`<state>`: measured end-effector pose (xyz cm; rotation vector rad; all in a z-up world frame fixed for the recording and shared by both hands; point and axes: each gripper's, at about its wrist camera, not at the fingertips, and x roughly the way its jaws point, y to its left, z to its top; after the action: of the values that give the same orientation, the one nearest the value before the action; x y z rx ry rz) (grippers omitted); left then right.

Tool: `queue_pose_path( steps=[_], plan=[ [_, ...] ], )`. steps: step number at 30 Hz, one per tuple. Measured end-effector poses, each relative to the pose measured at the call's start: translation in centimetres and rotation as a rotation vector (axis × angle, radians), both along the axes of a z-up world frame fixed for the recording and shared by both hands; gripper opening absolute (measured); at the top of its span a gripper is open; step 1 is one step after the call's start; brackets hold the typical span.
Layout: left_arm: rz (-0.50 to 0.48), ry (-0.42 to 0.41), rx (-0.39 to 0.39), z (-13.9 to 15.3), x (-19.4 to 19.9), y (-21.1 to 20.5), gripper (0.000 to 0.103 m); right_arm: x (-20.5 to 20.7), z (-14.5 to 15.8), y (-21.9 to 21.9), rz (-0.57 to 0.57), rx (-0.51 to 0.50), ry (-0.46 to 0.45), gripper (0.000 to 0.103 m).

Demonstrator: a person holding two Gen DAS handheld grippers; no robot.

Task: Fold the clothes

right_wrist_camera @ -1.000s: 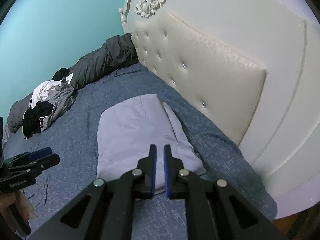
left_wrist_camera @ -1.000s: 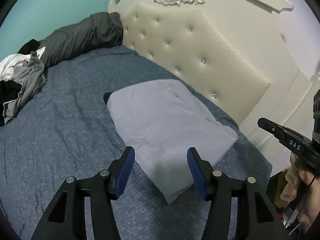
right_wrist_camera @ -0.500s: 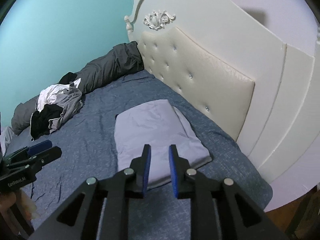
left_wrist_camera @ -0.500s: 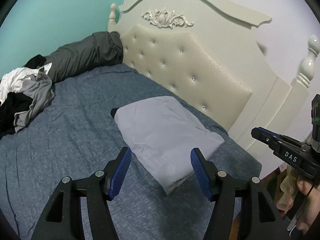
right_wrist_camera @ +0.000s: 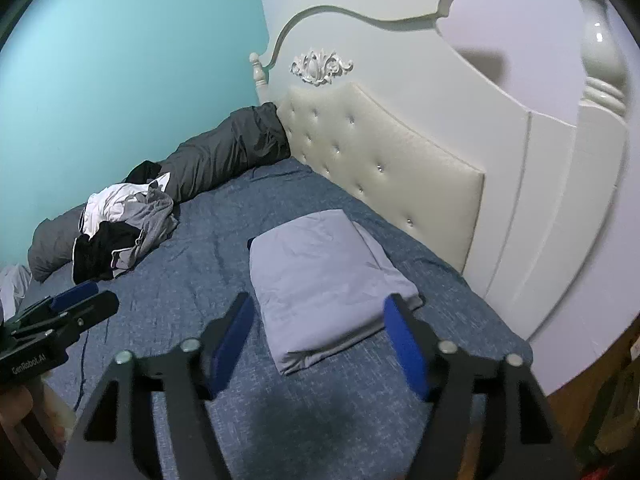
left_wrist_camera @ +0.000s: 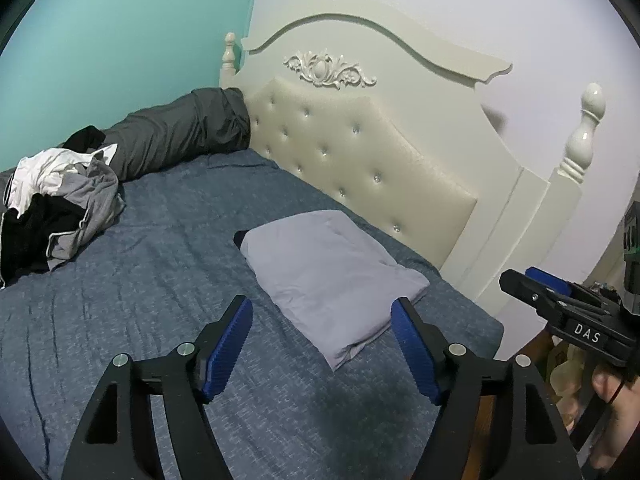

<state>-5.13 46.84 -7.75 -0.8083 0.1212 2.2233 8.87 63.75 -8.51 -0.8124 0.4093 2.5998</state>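
A folded lavender garment (left_wrist_camera: 332,276) (right_wrist_camera: 324,280) lies flat on the blue bedspread (left_wrist_camera: 140,280) (right_wrist_camera: 224,224) near the headboard. My left gripper (left_wrist_camera: 322,320) hangs above and short of its near corner, jaws opening, nothing between the blue pads. My right gripper (right_wrist_camera: 320,320) is likewise raised off the garment's near edge, jaws opening wide and empty. It also shows at the right edge of the left wrist view as the right gripper (left_wrist_camera: 560,308), with a hand under it. A heap of unfolded clothes (left_wrist_camera: 56,208) (right_wrist_camera: 120,228) sits at the far left of the bed.
A cream tufted headboard (left_wrist_camera: 360,152) (right_wrist_camera: 380,160) runs along the right of the bed, with a white bedpost (left_wrist_camera: 580,136). A dark grey rolled duvet (left_wrist_camera: 180,132) (right_wrist_camera: 224,152) lies against the teal wall. Wooden floor (right_wrist_camera: 580,400) shows past the bed's corner.
Both grippers have pulled back and up from the folded garment, which looks smaller now. The right jaws went from nearly shut to wide apart; the left jaws widened.
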Motion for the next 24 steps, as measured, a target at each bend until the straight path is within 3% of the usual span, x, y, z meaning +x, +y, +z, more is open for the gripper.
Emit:
queue_pose_path(
  steps=[8,10,18,24],
  plan=[
    [-0.002,0.017,0.015,1.1,1.8,-2.7,0.085,2.6,1.2,-3.7,0.012,0.023,0.001,0.086],
    [-0.003,0.025,0.015,1.2,2.2,-3.3,0.092,3.2,1.5,-4.6,0.008,0.033,0.002,0.086],
    [0.003,0.046,0.032,1.7,4.0,-5.8,0.103,5.1,2.2,-7.3,0.003,0.037,0.024,0.092],
    [-0.005,0.065,0.044,2.1,5.5,-7.2,0.103,6.7,3.0,-8.9,-0.008,0.045,0.063,0.095]
  ],
)
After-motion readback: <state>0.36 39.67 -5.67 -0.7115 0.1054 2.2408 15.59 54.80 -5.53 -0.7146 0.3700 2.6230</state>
